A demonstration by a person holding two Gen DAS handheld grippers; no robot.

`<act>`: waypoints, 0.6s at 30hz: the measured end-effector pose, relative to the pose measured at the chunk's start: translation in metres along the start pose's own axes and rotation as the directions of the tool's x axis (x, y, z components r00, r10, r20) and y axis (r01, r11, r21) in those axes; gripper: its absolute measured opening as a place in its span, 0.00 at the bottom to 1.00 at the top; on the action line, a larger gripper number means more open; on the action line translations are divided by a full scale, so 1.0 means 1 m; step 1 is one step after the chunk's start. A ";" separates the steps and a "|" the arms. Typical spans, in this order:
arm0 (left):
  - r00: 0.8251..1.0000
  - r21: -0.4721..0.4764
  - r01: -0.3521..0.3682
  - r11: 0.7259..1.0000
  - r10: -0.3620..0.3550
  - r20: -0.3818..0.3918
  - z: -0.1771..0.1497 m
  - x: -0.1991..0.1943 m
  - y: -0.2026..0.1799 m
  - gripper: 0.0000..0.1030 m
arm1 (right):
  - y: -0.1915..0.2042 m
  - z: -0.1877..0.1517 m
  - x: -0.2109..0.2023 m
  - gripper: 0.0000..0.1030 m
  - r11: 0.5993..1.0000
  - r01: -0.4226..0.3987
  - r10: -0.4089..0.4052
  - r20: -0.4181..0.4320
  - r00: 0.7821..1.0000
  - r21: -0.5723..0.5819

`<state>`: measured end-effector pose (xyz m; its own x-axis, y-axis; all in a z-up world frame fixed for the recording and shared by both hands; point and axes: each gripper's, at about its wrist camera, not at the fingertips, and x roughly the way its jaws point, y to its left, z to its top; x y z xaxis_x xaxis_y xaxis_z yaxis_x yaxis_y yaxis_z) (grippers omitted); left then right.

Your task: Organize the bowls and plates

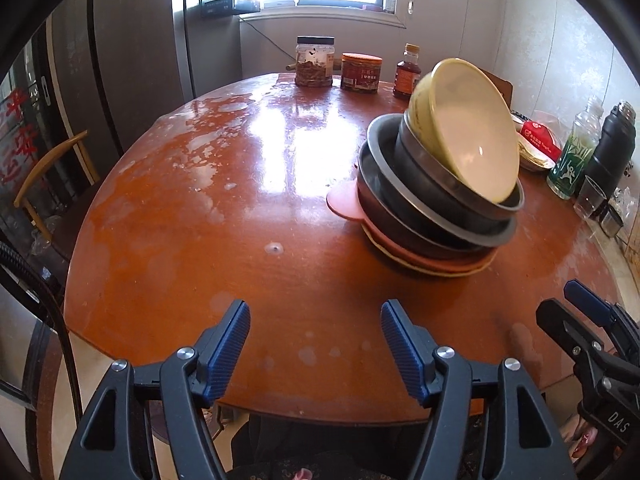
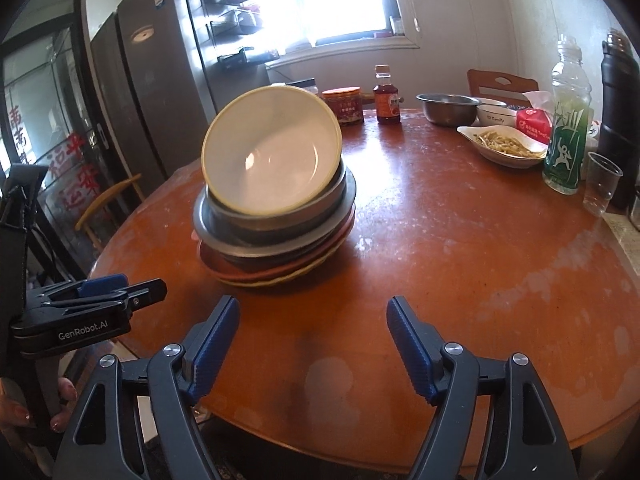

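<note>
Kitchen w/ fridge left, bright window behind; round worktop (image 2: 440,240) worn. Left tool (image 1: 315,344) spread, pinching nothing, over near edge. Stack (image 2: 276,216) sits mid-worktop: plates at bottom, steel bowls (image 2: 280,226) nested, yellow bowl (image 2: 272,156) tilted on top, prob. since it doesn't seat flat. Right tool (image 2: 313,340) spread too, empty, short of stack. Lower plates mostly hidden; count unclear.

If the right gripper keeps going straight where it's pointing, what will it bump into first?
Probably bare table. The right gripper has open, empty jaws aimed down at the wood just right of the stack of dishes, though depth is hard to judge.
</note>
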<state>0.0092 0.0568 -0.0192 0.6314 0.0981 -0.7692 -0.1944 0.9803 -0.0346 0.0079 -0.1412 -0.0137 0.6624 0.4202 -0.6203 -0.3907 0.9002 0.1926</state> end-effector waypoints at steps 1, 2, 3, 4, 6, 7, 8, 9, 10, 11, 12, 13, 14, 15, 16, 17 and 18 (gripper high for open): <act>1.000 0.001 0.001 1.000 -0.001 0.004 -0.002 -0.001 -0.001 0.66 | 0.001 -0.003 -0.001 0.75 1.000 0.001 -0.001 0.001 1.000 0.000; 1.000 0.003 0.001 1.000 -0.001 0.004 -0.005 -0.002 -0.002 0.66 | 0.002 -0.005 -0.003 0.75 1.000 0.000 0.000 0.003 1.000 -0.001; 1.000 -0.001 0.004 1.000 -0.004 0.003 -0.007 -0.002 -0.003 0.67 | 0.003 -0.007 -0.004 0.75 1.000 -0.002 0.002 0.002 1.000 -0.005; 1.000 0.000 0.011 1.000 -0.011 -0.001 -0.010 -0.002 -0.004 0.67 | 0.004 -0.009 -0.004 0.75 1.000 0.002 -0.002 -0.002 1.000 -0.010; 1.000 -0.004 0.023 1.000 -0.023 -0.008 -0.014 -0.002 -0.005 0.67 | 0.004 -0.012 -0.005 0.75 1.000 0.009 -0.009 0.000 1.000 -0.009; 1.000 -0.002 0.024 1.000 -0.024 -0.009 -0.016 -0.003 -0.007 0.67 | 0.005 -0.013 -0.005 0.75 1.000 0.009 -0.008 0.001 1.000 -0.008; 1.000 0.001 0.023 1.000 -0.023 -0.009 -0.018 -0.003 -0.008 0.67 | 0.005 -0.014 -0.006 0.75 1.000 0.009 -0.009 0.001 1.000 -0.008; 1.000 0.005 0.025 1.000 -0.025 -0.009 -0.020 -0.004 -0.010 0.67 | 0.006 -0.016 -0.006 0.75 1.000 0.008 -0.008 0.002 1.000 -0.010; 1.000 0.008 0.026 1.000 -0.026 -0.012 -0.021 -0.004 -0.012 0.67 | 0.007 -0.016 -0.006 0.75 1.000 0.008 -0.008 0.000 1.000 -0.015; 1.000 0.005 0.025 1.000 -0.025 -0.014 -0.022 -0.005 -0.012 0.67 | 0.007 -0.017 -0.007 0.75 1.000 0.010 -0.010 0.000 1.000 -0.015; 1.000 0.002 0.026 1.000 -0.026 -0.011 -0.023 -0.005 -0.013 0.67 | 0.007 -0.017 -0.007 0.75 1.000 0.014 -0.014 0.002 1.000 -0.014; 1.000 0.005 0.028 1.000 -0.028 -0.010 -0.025 -0.006 -0.015 0.67 | 0.007 -0.017 -0.007 0.75 1.000 0.013 -0.013 0.003 1.000 -0.014; 0.999 0.009 0.034 0.999 -0.033 -0.010 -0.026 -0.007 -0.017 0.67 | 0.008 -0.017 -0.008 0.75 1.000 0.013 -0.013 0.005 1.000 -0.012; 0.999 0.012 0.035 0.999 -0.035 -0.011 -0.026 -0.007 -0.017 0.67 | 0.007 -0.017 -0.008 0.75 1.000 0.013 -0.013 0.007 1.000 -0.012; 0.999 0.011 0.036 0.999 -0.036 -0.012 -0.027 -0.008 -0.018 0.67 | 0.007 -0.017 -0.009 0.75 1.000 0.015 -0.015 0.008 1.000 -0.012; 0.999 0.012 0.039 0.999 -0.039 -0.013 -0.027 -0.008 -0.019 0.67 | 0.007 -0.017 -0.009 0.75 1.000 0.017 -0.017 0.010 1.000 -0.011; 0.999 0.014 0.038 0.999 -0.038 -0.013 -0.028 -0.008 -0.019 0.67 | 0.007 -0.018 -0.010 0.75 1.000 0.017 -0.017 0.010 1.000 -0.012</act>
<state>-0.0131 0.0324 -0.0300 0.6288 0.0589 -0.7753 -0.1600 0.9856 -0.0549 -0.0127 -0.1407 -0.0195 0.6754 0.4056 -0.6159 -0.3869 0.9059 0.1723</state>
